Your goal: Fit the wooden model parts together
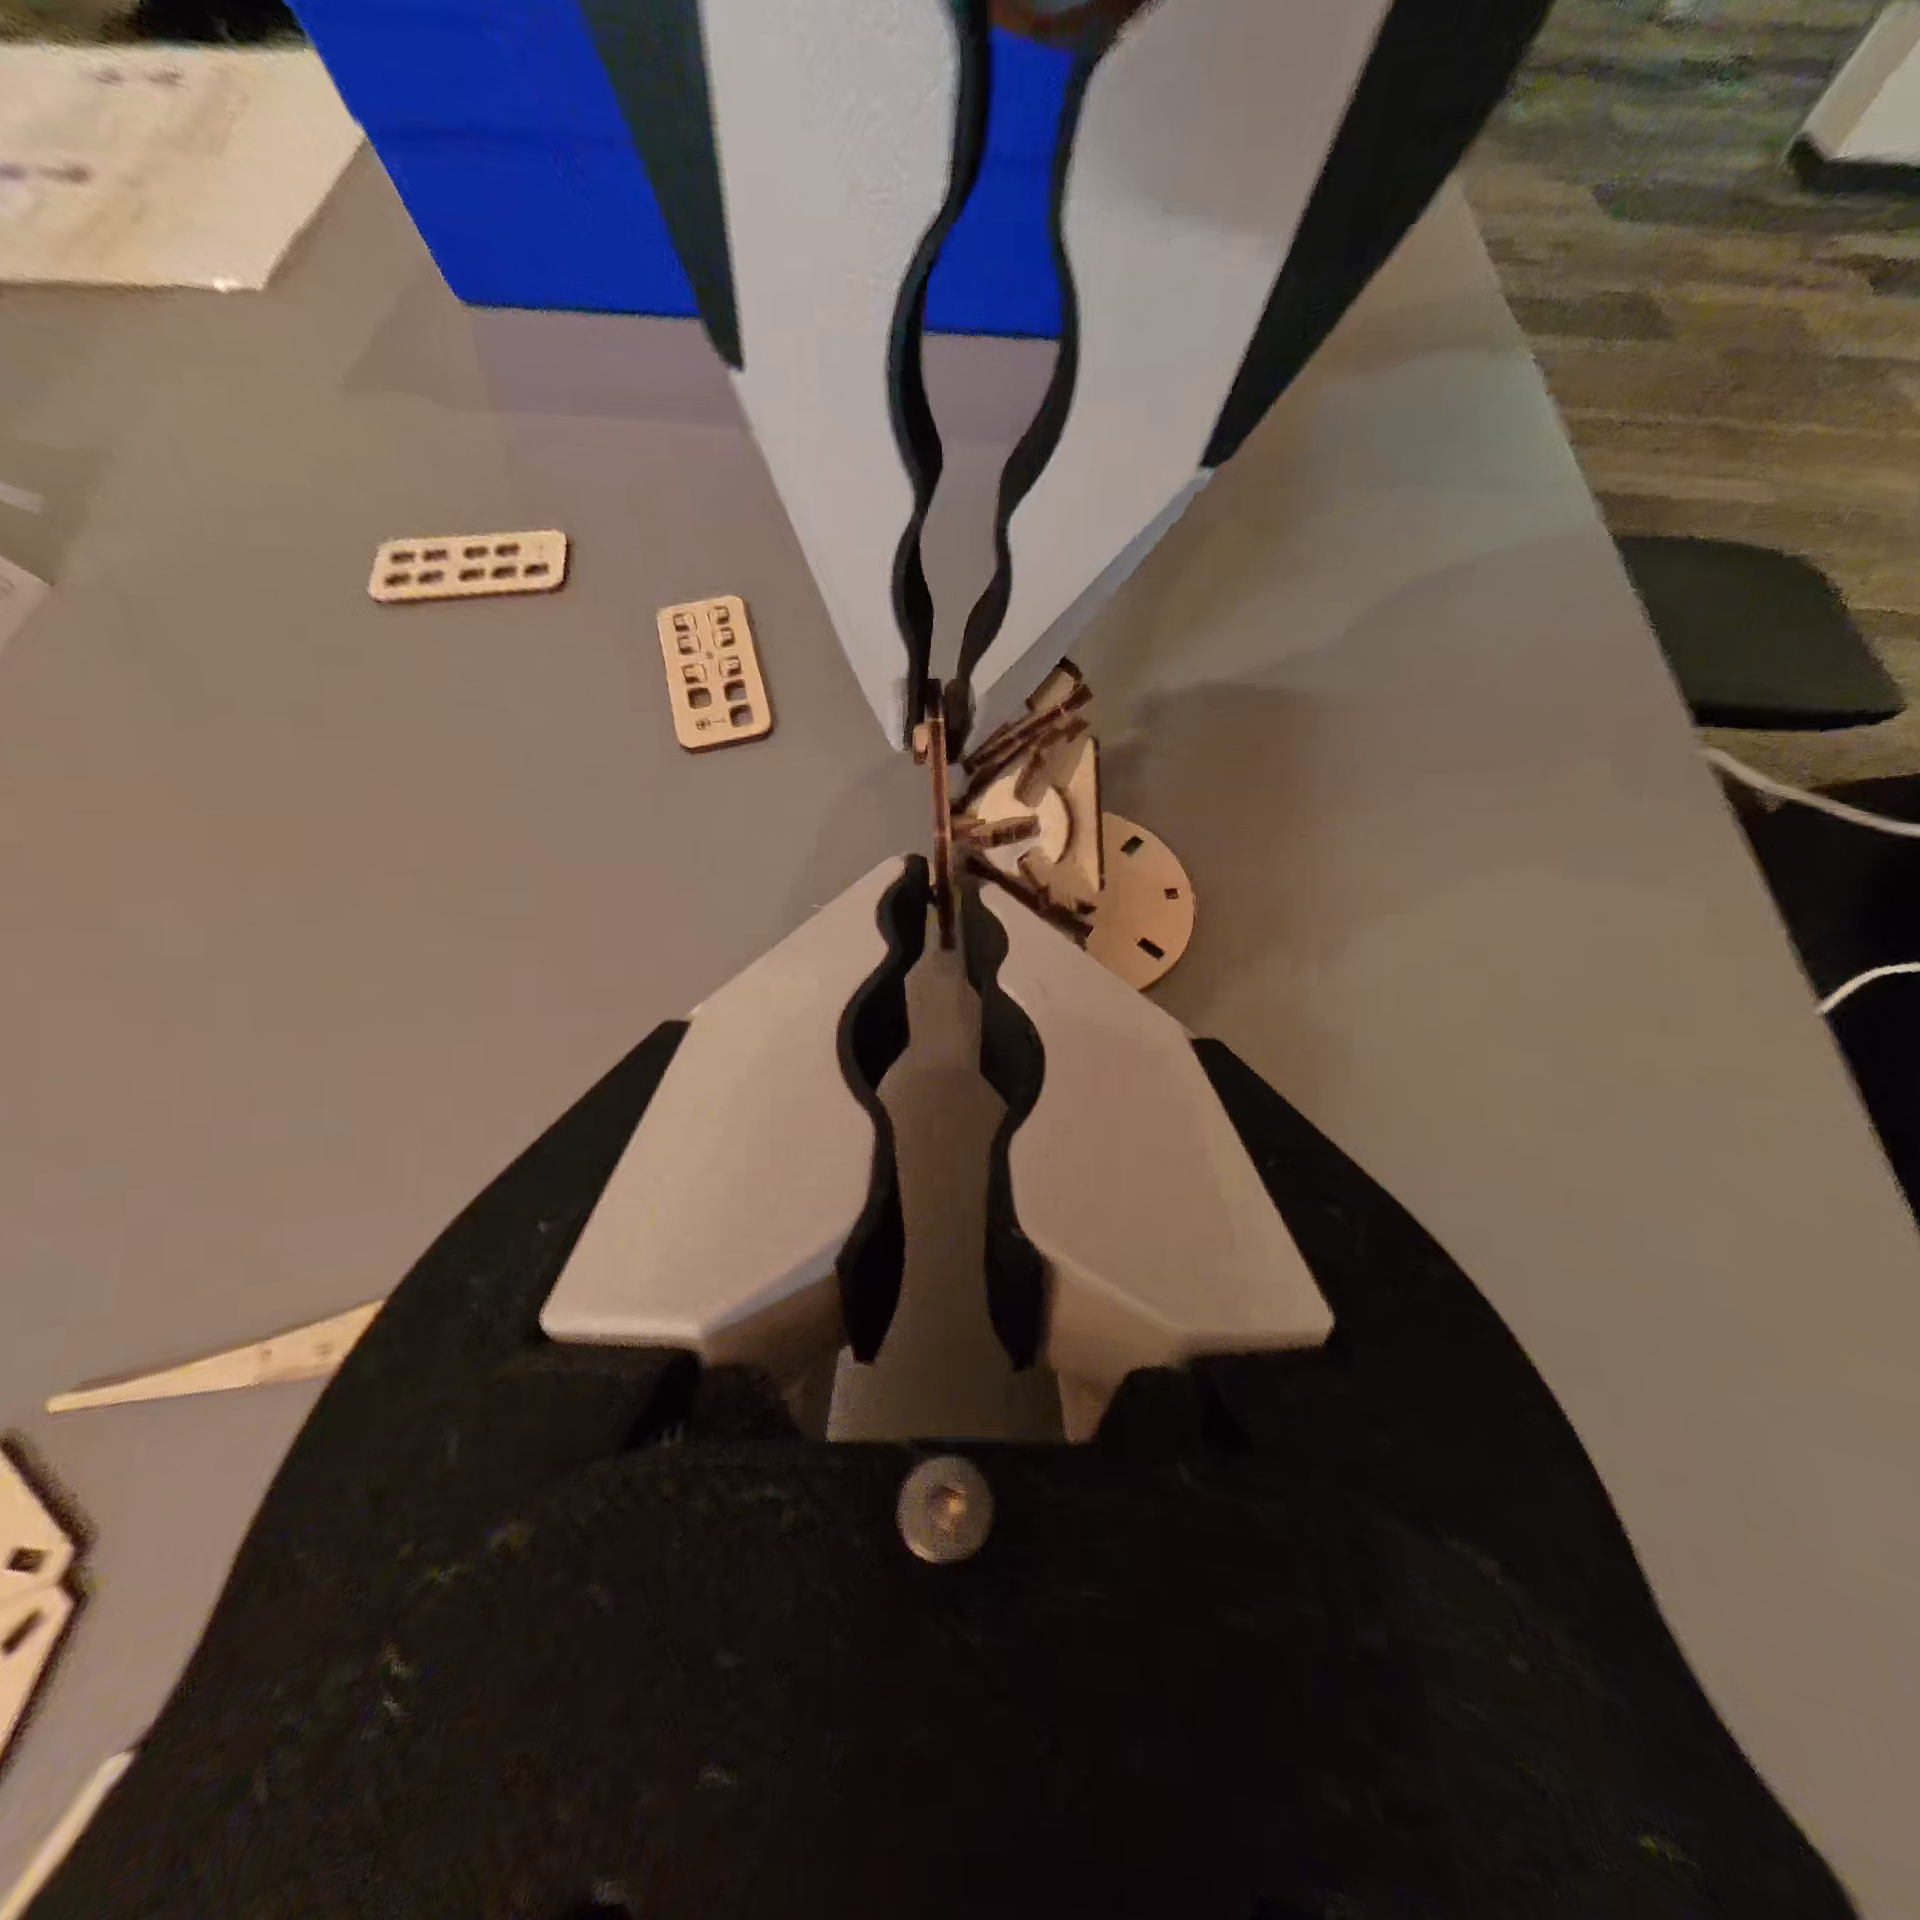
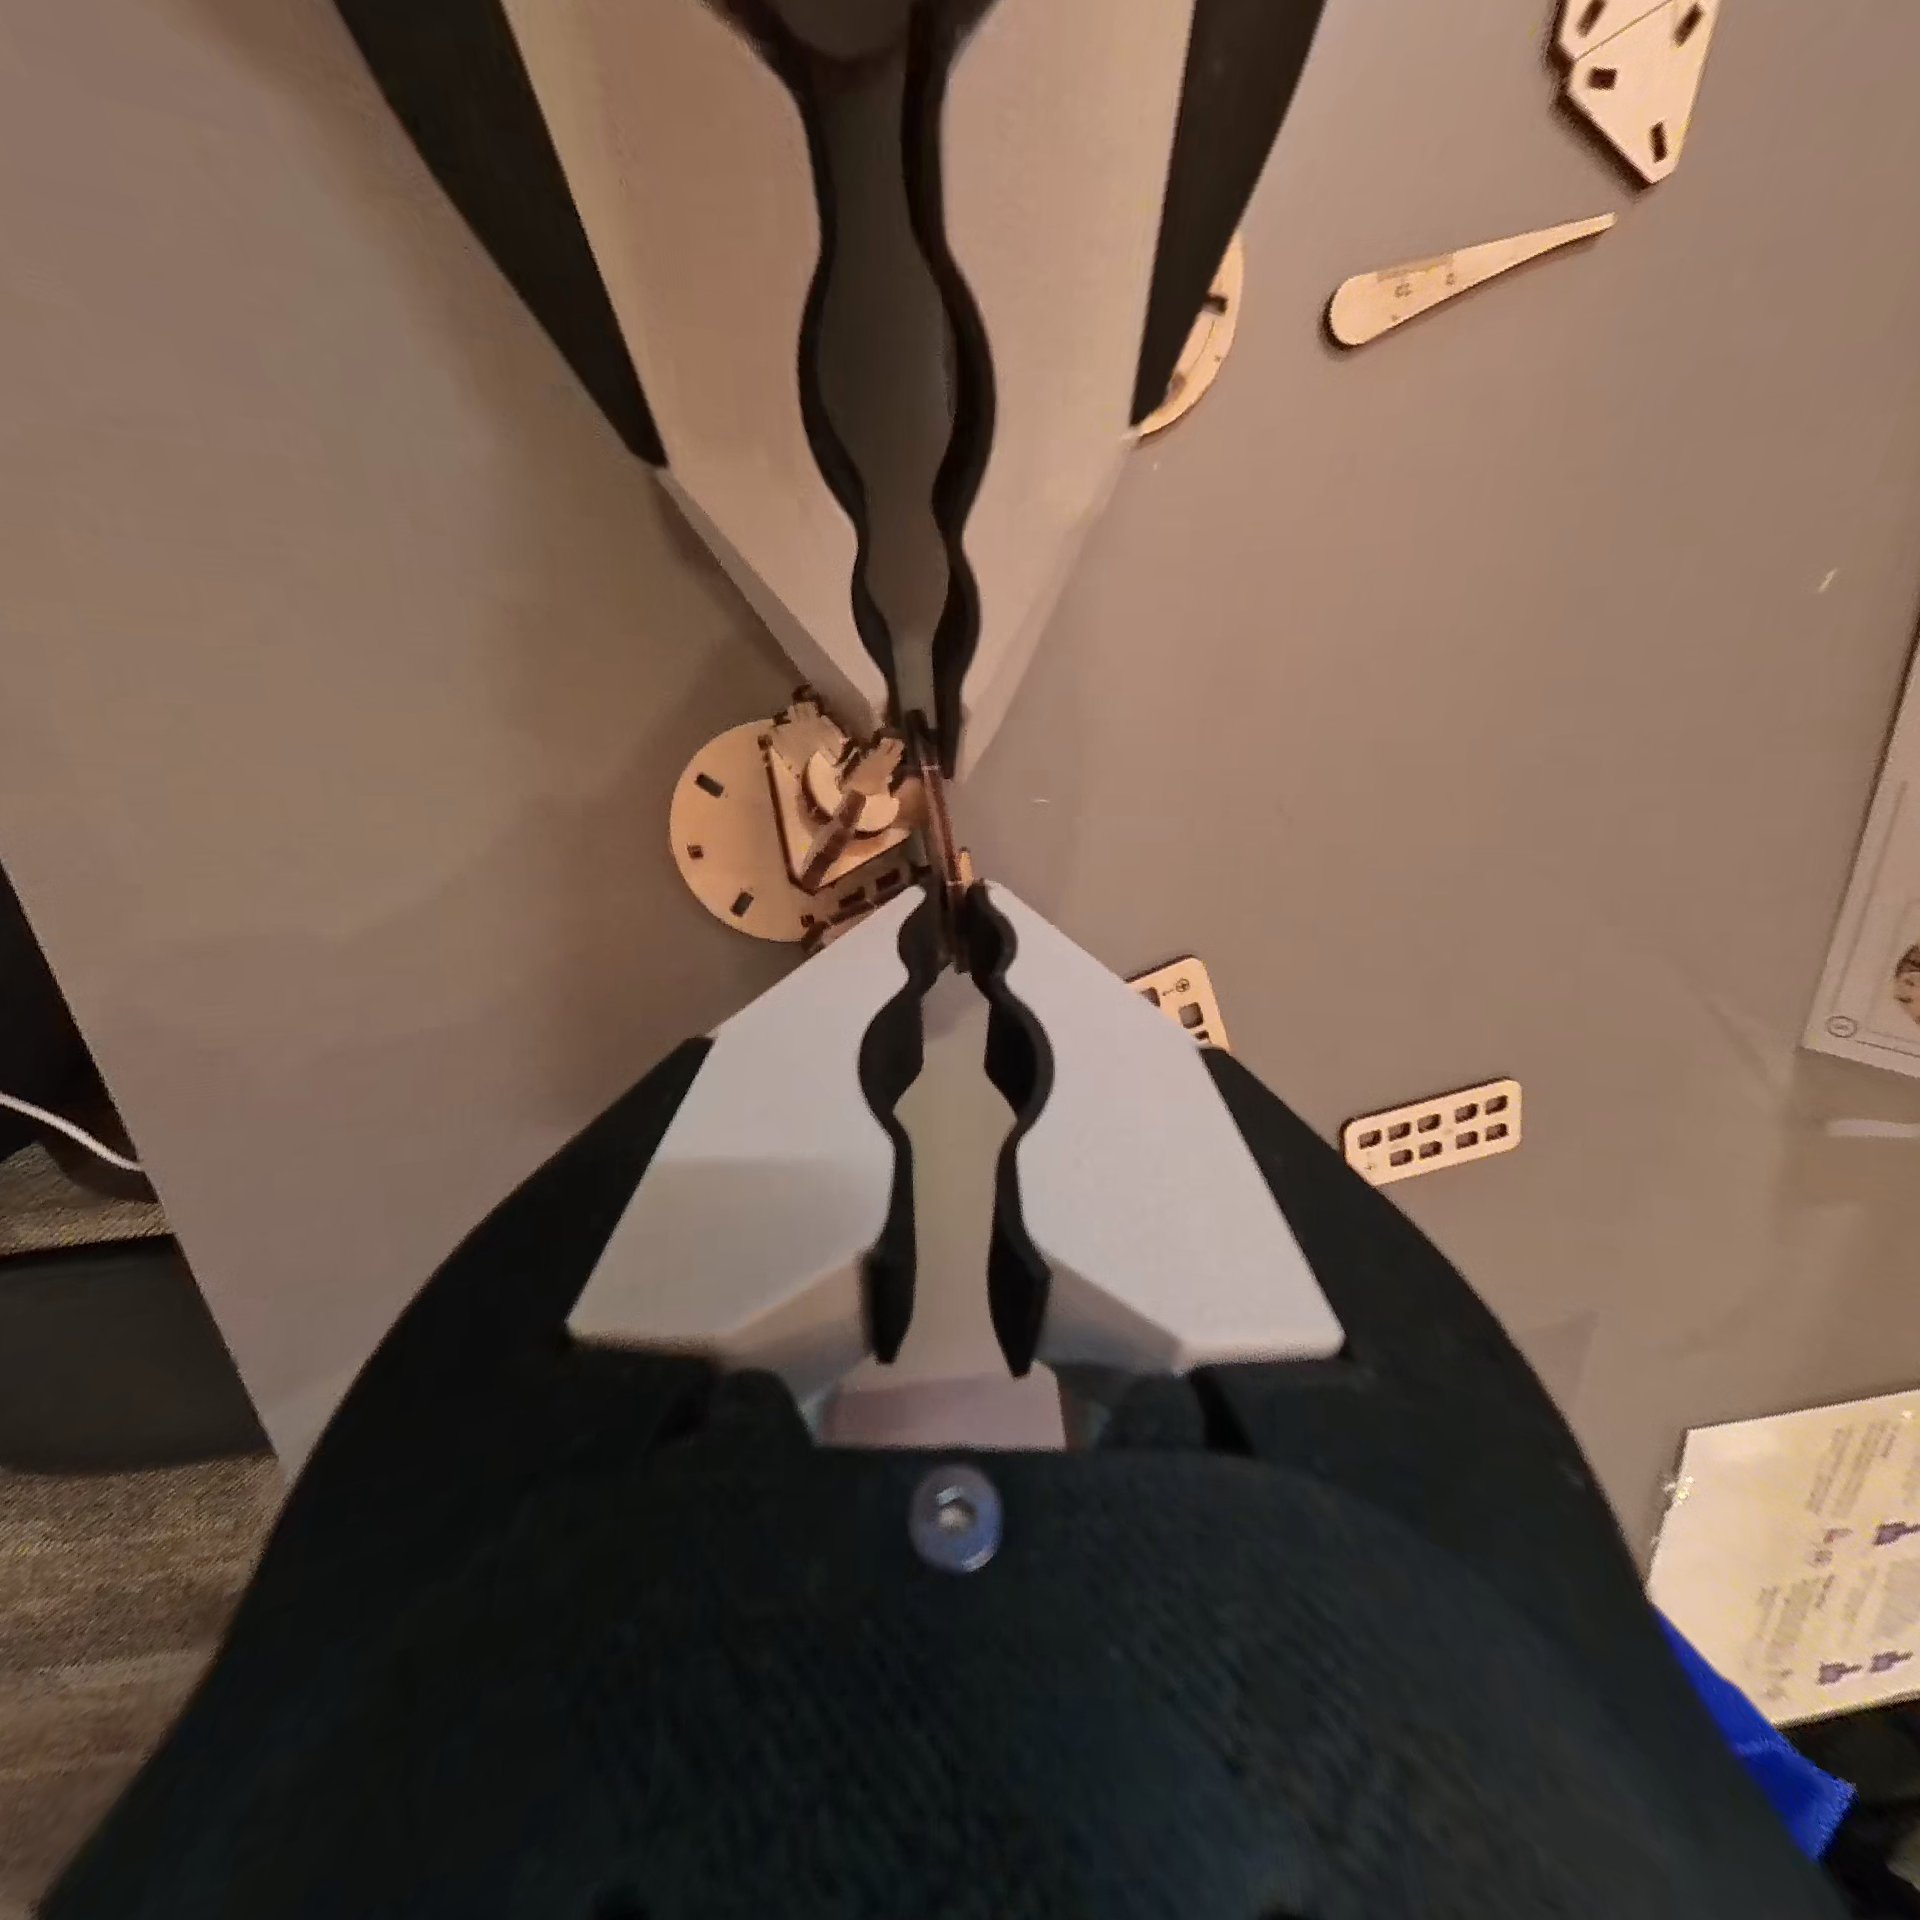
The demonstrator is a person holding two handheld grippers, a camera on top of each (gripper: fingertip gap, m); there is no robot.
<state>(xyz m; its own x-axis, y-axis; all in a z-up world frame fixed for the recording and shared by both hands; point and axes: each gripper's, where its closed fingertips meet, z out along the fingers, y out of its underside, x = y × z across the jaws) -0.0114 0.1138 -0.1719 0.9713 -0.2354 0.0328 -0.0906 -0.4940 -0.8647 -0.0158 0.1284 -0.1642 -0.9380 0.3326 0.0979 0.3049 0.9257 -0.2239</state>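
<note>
Both grippers, left (image 1: 943,914) and right (image 2: 951,914), pinched one thin wooden plate (image 1: 940,821) edge-on from opposite ends (a wooden assembly (image 1: 1049,821) just beside it).

A blue box (image 1: 540,156) stands at my desk's (image 1: 312,935) far edge. Printed sheets (image 2: 1797,1558) lie near its corner, a black mat (image 1: 1756,634) on the floor

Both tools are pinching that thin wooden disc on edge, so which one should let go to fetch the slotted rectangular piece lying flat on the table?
Probably the right tool: the slotted rectangular piece lies close beside it, while the left tool could keep the wooden disc pinched.
</note>
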